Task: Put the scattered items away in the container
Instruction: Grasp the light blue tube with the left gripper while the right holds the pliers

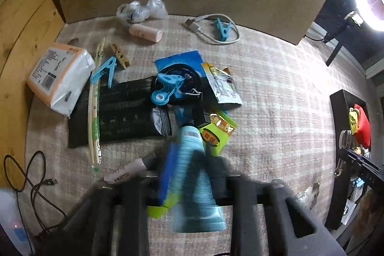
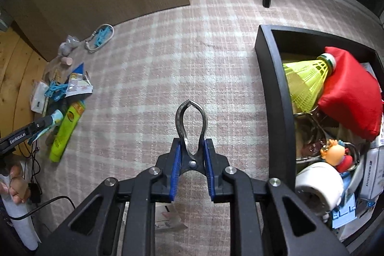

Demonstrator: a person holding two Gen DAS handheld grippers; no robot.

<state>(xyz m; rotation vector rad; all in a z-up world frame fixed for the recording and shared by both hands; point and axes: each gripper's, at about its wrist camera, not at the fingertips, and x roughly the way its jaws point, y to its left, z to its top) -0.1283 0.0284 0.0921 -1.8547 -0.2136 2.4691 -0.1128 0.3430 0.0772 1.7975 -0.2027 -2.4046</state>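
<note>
- One black container point(image 2: 273, 92) stands on the checked rug point(image 2: 192, 64), right of the scattered pile.
- One light blue tube point(image 1: 194, 160) is clamped in the left gripper point(image 1: 192, 174) jaws.
- Three blue clothespins point(image 1: 168, 88) lie on the rug.
- One metal clip point(image 2: 190, 126) is pinched in the right gripper point(image 2: 191, 172) jaws.

Right gripper point(image 2: 190, 169): black linkage arms, silver screws, blue pads. Left gripper point(image 2: 40, 127) at 9 o'clock, marked "GenRobot.AI".

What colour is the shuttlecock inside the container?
Neon yellow shuttlecock, green-striped white tip; right wrist view.
</note>
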